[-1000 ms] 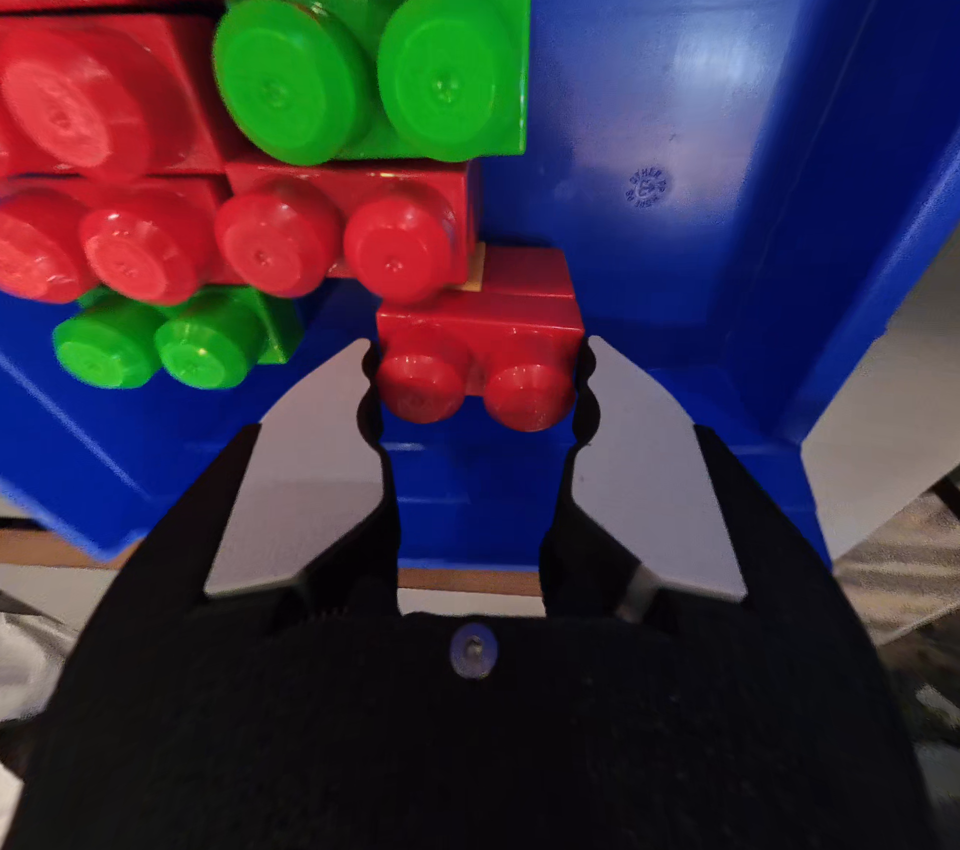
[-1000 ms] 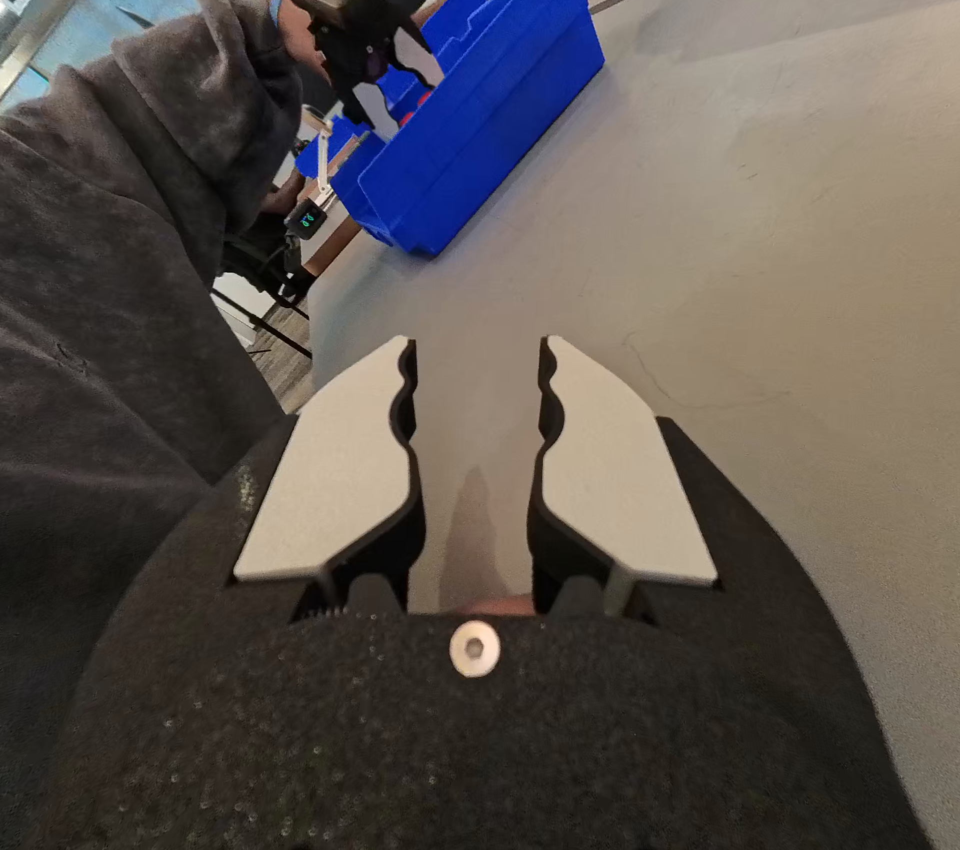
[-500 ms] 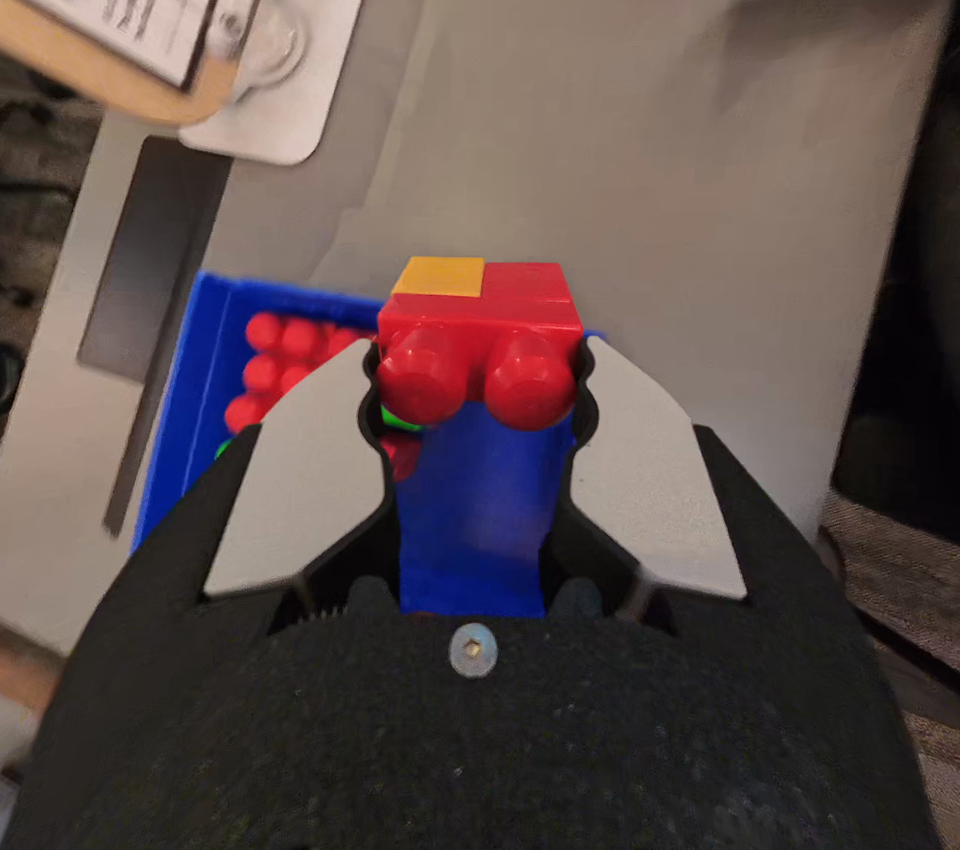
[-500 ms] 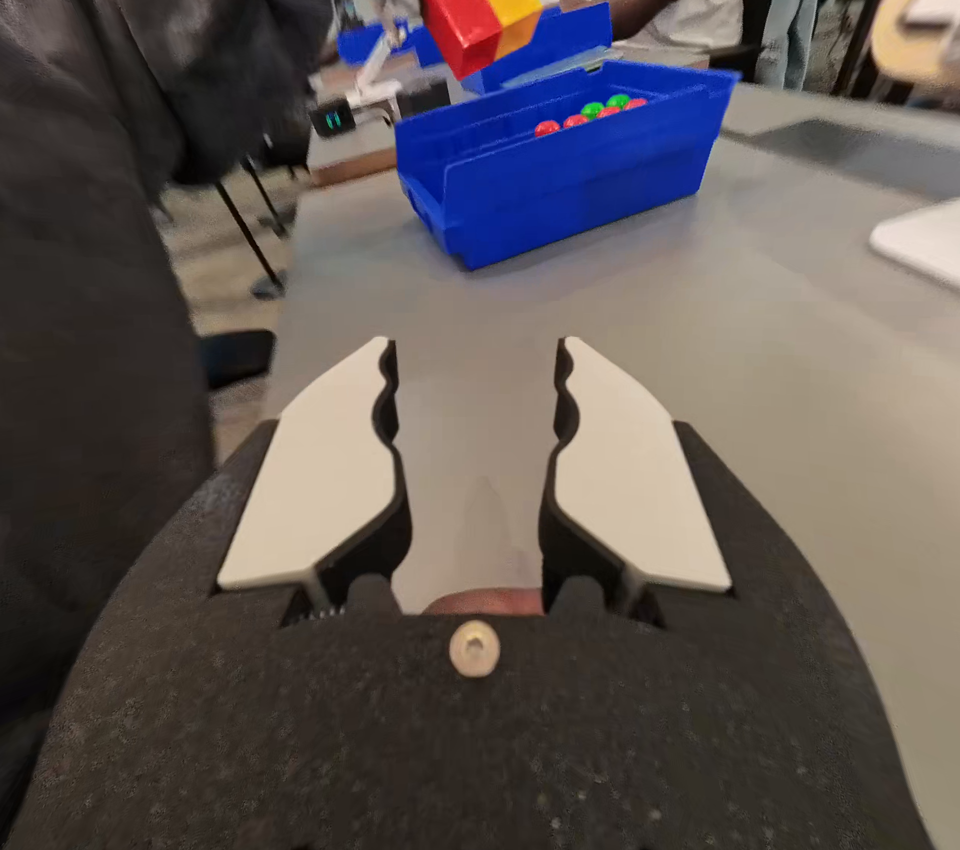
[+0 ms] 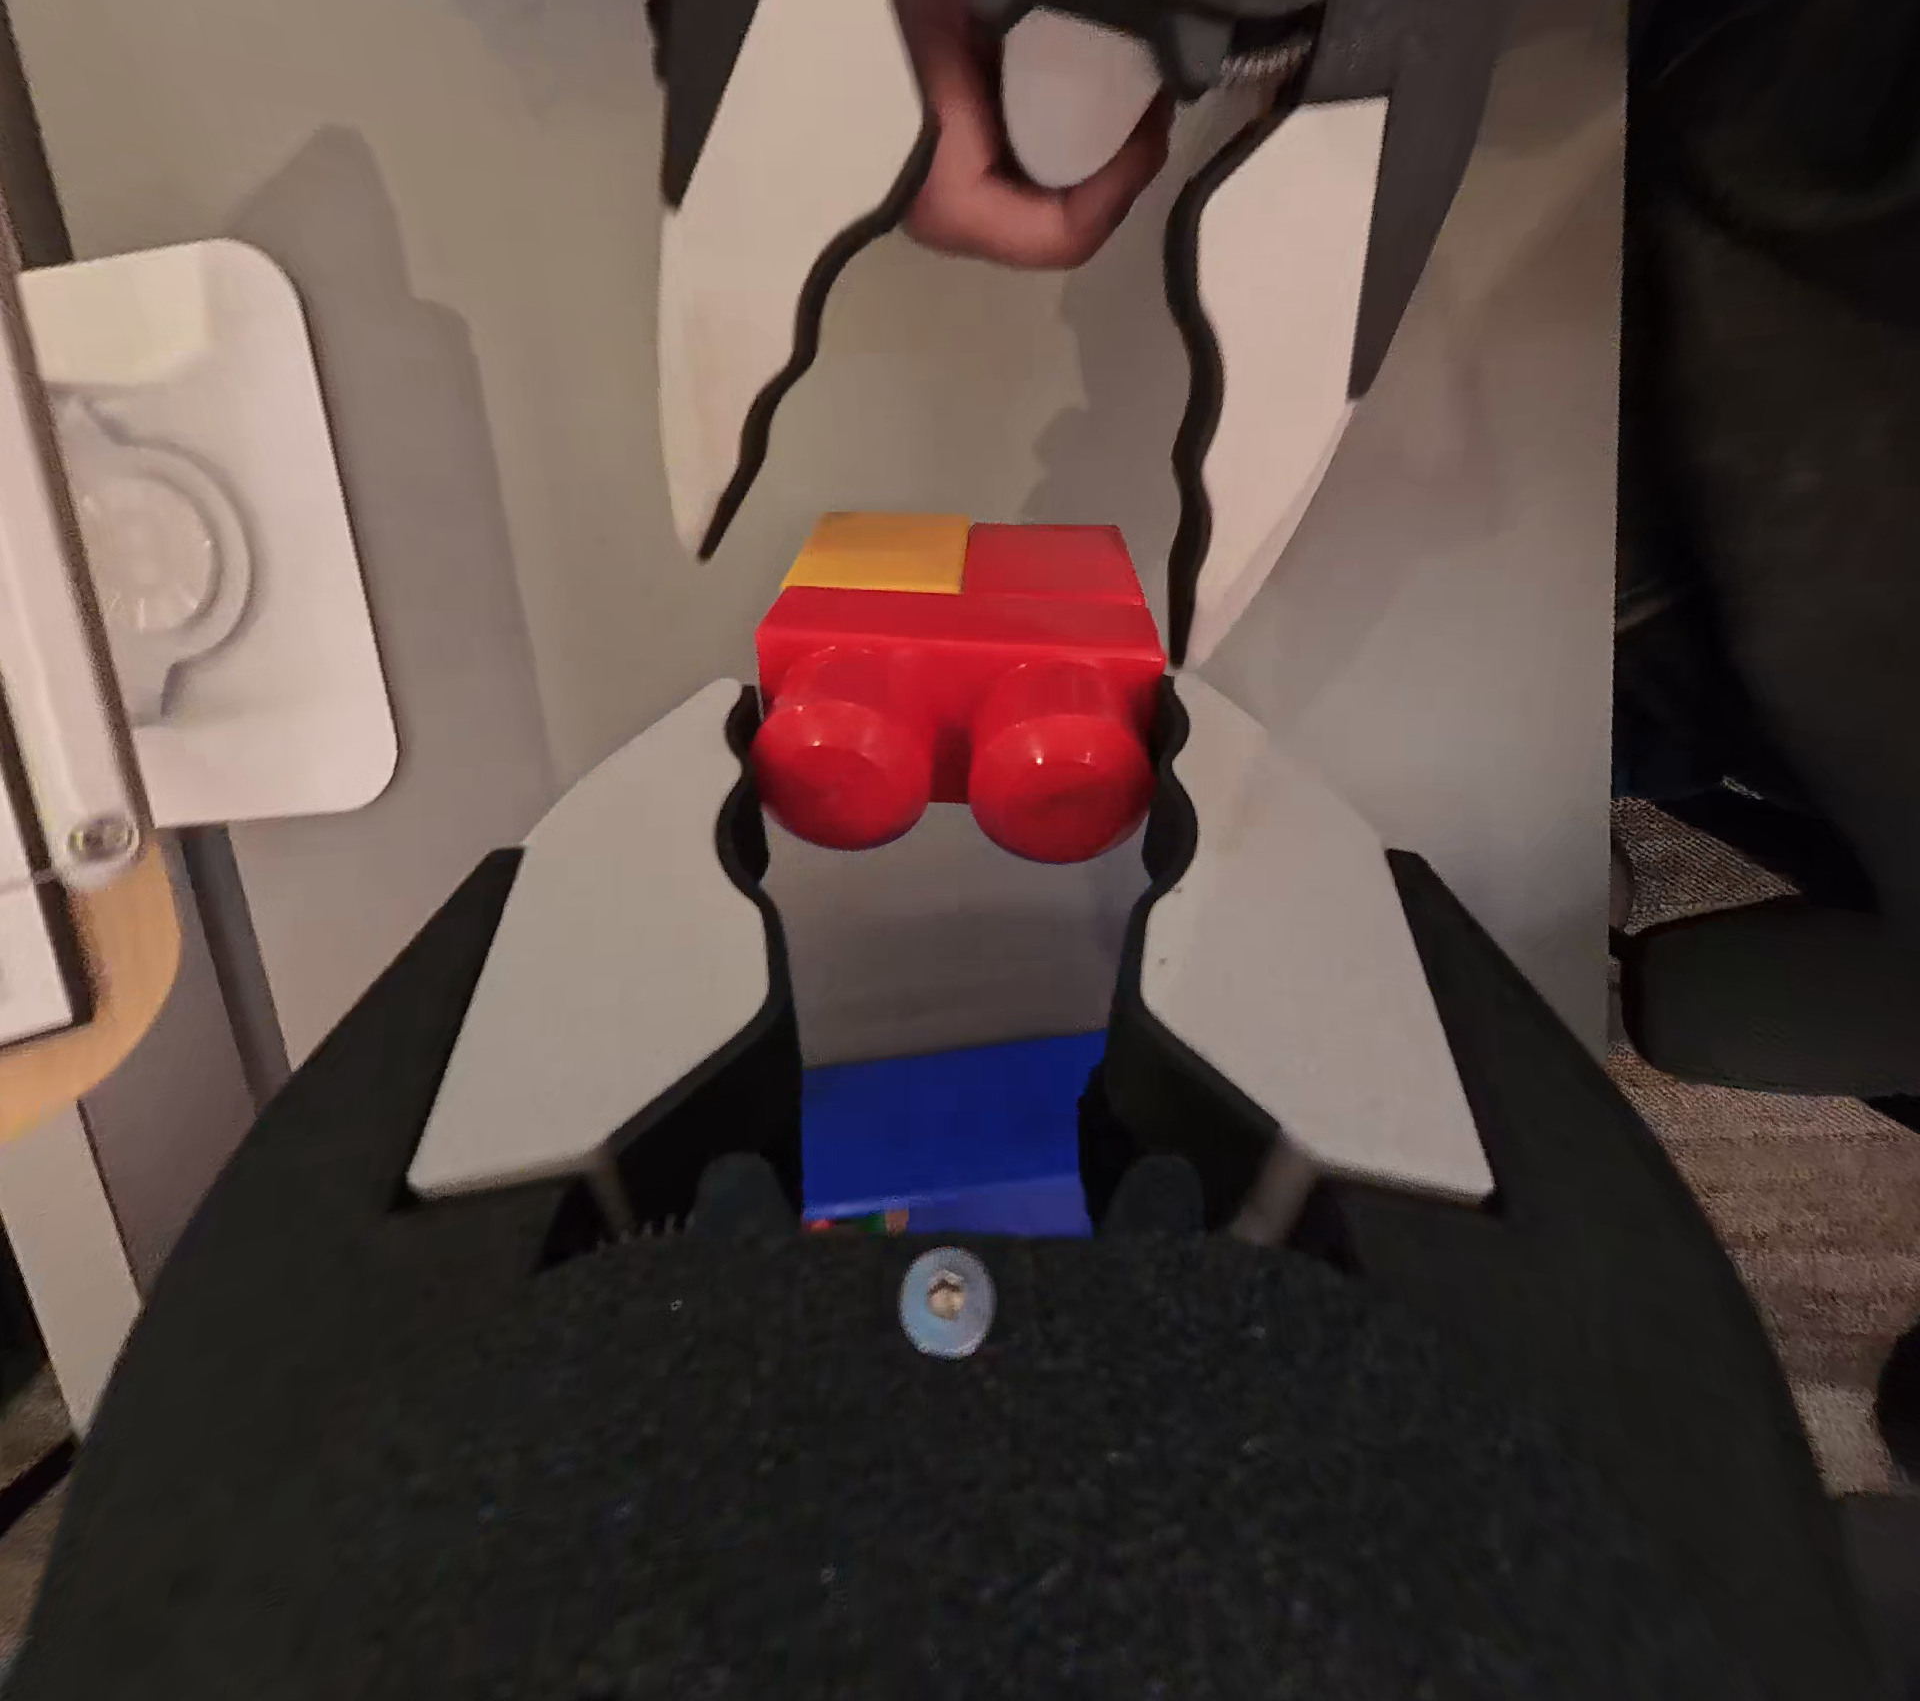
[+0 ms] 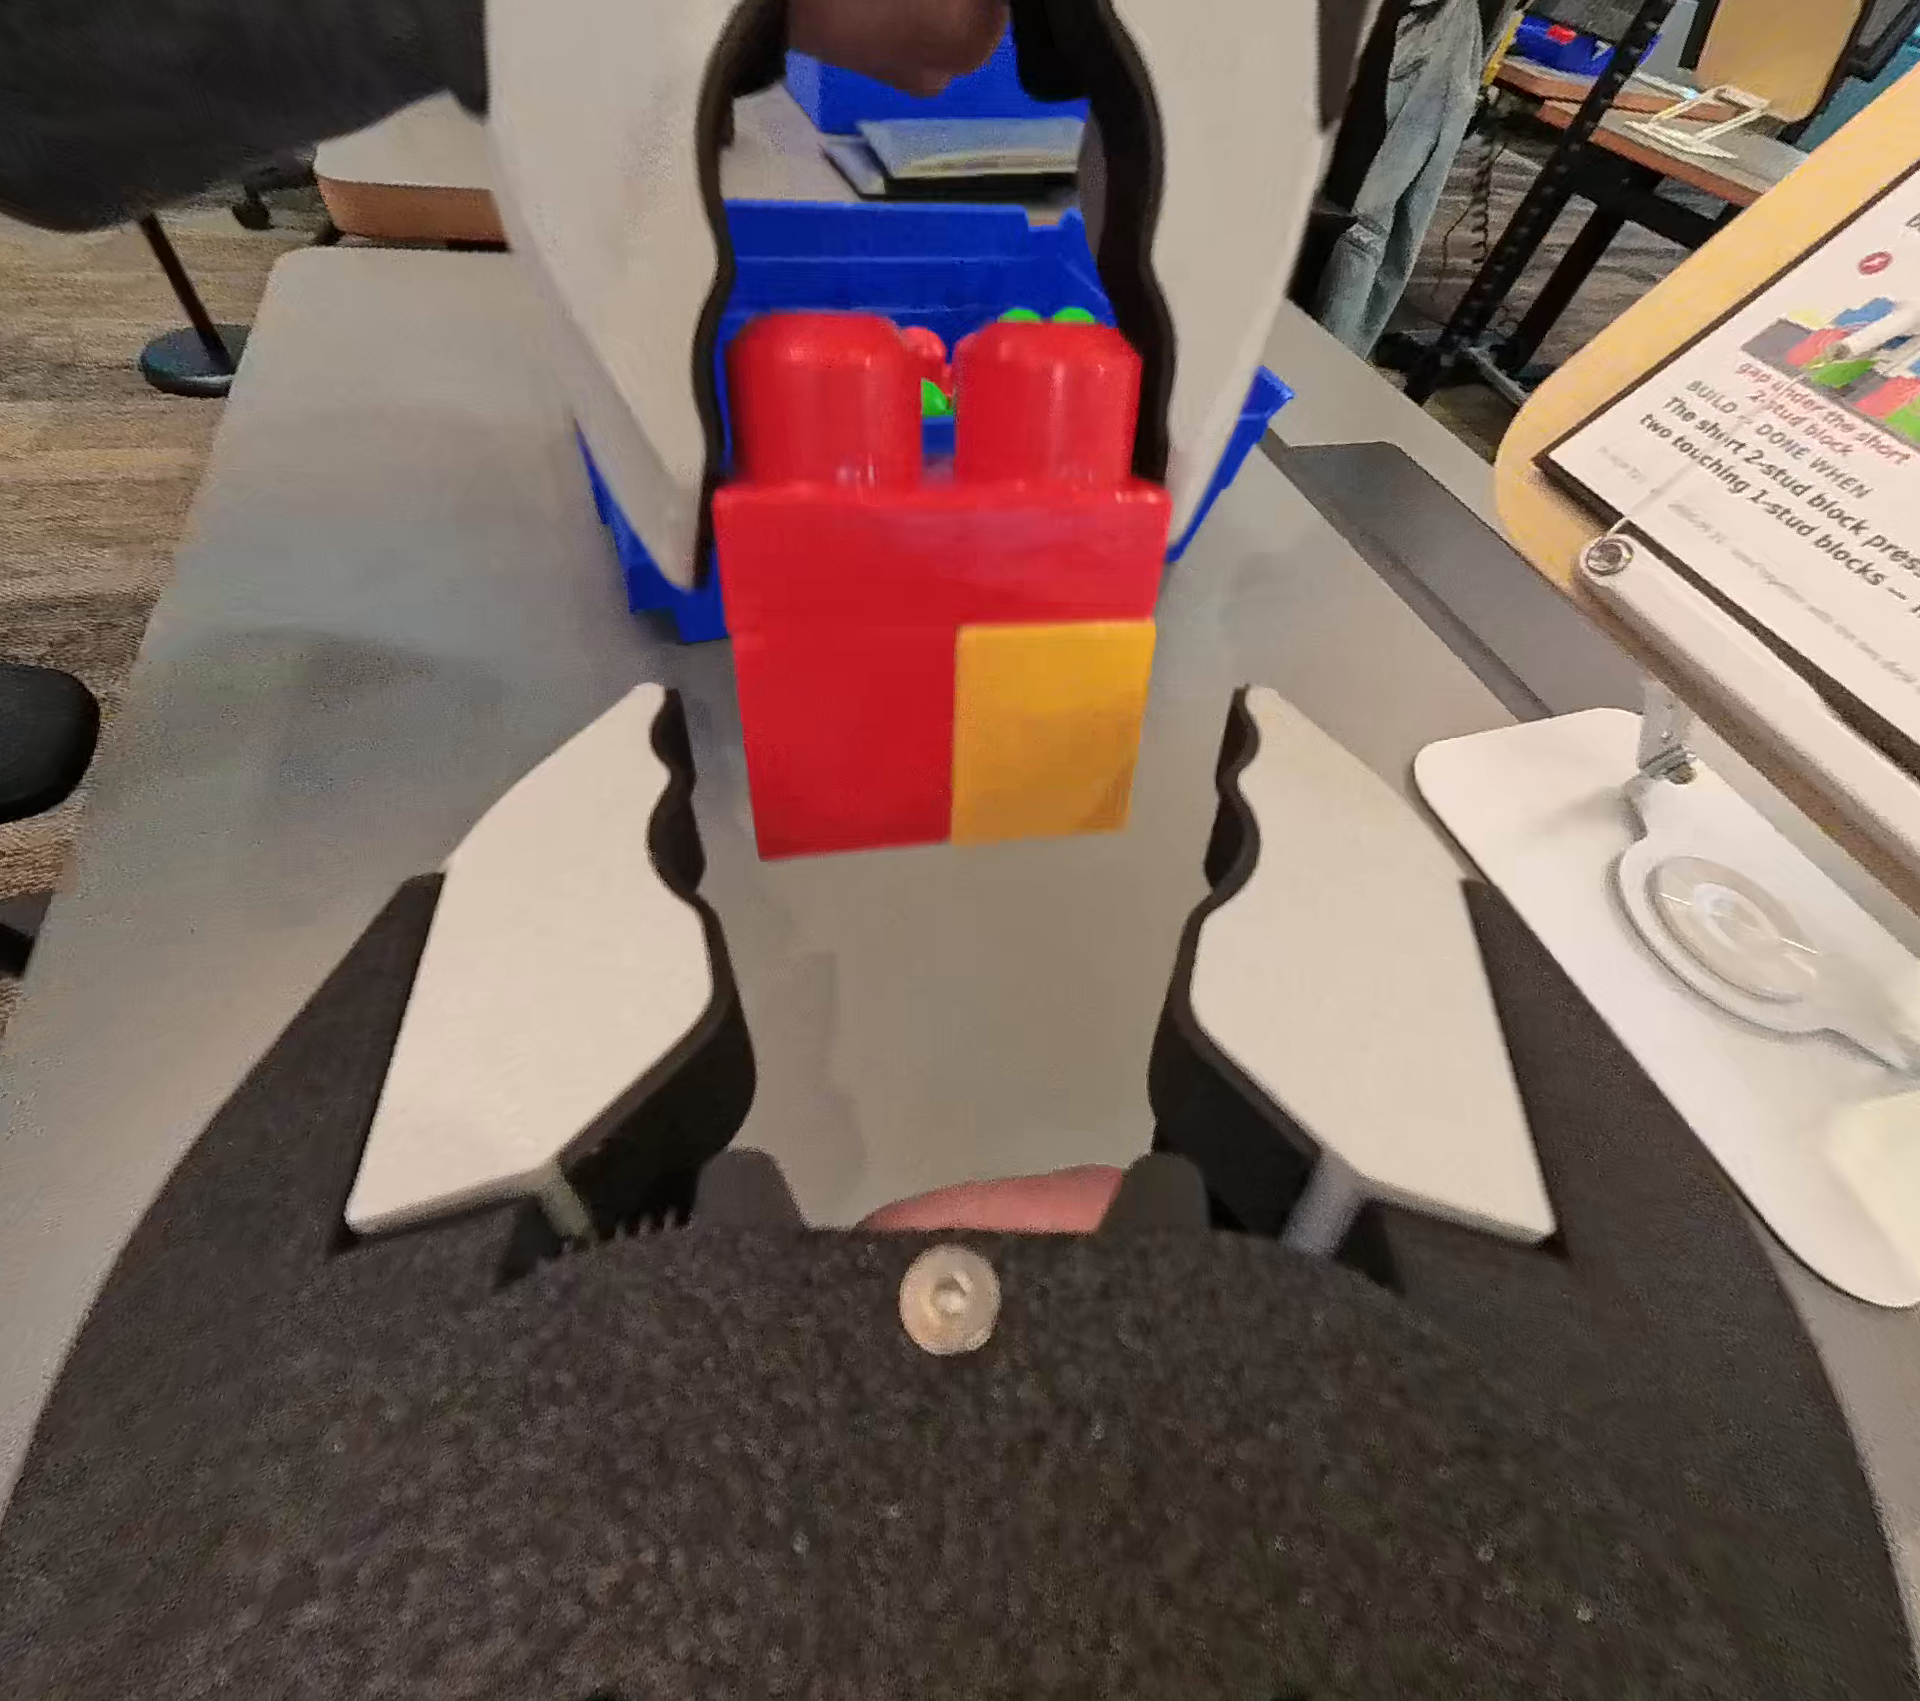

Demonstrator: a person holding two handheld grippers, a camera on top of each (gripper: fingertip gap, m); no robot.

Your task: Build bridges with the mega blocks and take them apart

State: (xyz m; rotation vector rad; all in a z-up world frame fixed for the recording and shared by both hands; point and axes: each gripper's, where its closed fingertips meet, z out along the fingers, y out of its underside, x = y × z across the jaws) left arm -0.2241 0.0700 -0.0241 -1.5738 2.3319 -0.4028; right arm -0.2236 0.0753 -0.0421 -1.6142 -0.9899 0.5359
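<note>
My left gripper [image 5: 954, 693] is shut on a red two-stud block [image 5: 956, 643] and holds it in the air over the grey table [image 5: 520, 41]. A yellow block [image 5: 883, 550] and a red block [image 5: 1049, 555] are stuck side by side under it. My right gripper [image 6: 956, 716] is open, and its fingers flank the yellow block [image 6: 1049, 726] and the lower red block [image 6: 842, 737] without touching them. In the right wrist view the left gripper [image 6: 940, 498] comes in from the top, gripping the two-stud block [image 6: 935, 550]. The right gripper also shows in the left wrist view [image 5: 945, 602].
A blue bin [image 6: 894, 249] with red and green blocks stands on the table behind the held blocks; it also shows in the left wrist view [image 5: 945, 1121]. A white stand base [image 6: 1558, 820] carrying an instruction board [image 6: 1766, 456] sits at the right. Chairs and other desks lie beyond. The grippers are tip to tip, or close to it.
My left gripper lifted the block stack out of the blue bin and carried it over the table to the right gripper. The right gripper opened wider and now flanks the lower blocks.
</note>
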